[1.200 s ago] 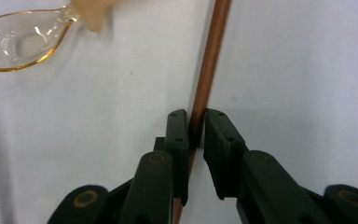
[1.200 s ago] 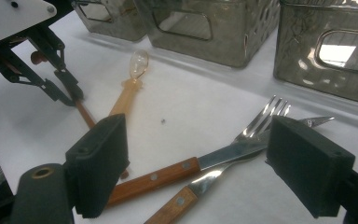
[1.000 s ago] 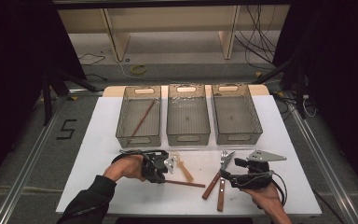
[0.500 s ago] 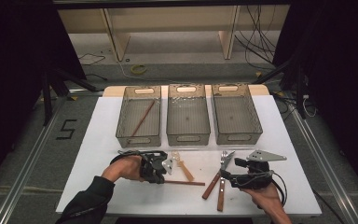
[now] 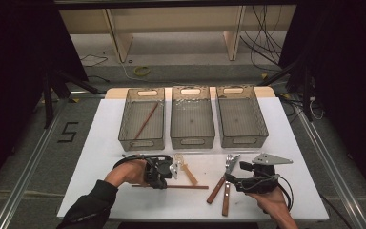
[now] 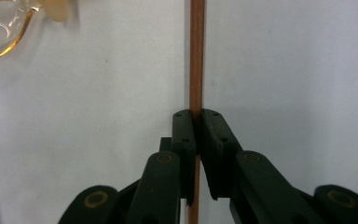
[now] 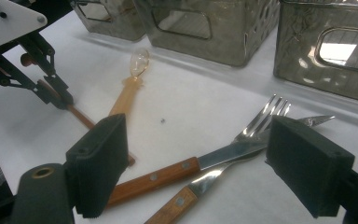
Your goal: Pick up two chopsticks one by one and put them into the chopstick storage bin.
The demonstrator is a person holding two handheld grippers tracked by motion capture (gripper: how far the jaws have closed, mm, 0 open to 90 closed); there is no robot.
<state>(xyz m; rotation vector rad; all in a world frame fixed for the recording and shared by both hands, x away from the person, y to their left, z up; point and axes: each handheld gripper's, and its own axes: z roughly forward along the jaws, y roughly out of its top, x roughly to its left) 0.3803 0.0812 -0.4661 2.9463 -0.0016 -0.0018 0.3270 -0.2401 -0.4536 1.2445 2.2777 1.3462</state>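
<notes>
Chopstick (image 6: pixel 196 56) flat on tabletop (image 5: pixel 305 157), just in front of left bin (image 5: pixel 142 119); your left gripper (image 6: pixel 197 122) pinches it. Your right gripper (image 7: pixel 196 158) spread wide over fork (image 7: pixel 261 122) and knife (image 7: pixel 223 156), right of chopstick.

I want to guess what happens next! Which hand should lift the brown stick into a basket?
Probably the left. Its tool is already shut on the brown stick. The right tool stands open near the fork and knife, holding nothing.
</notes>
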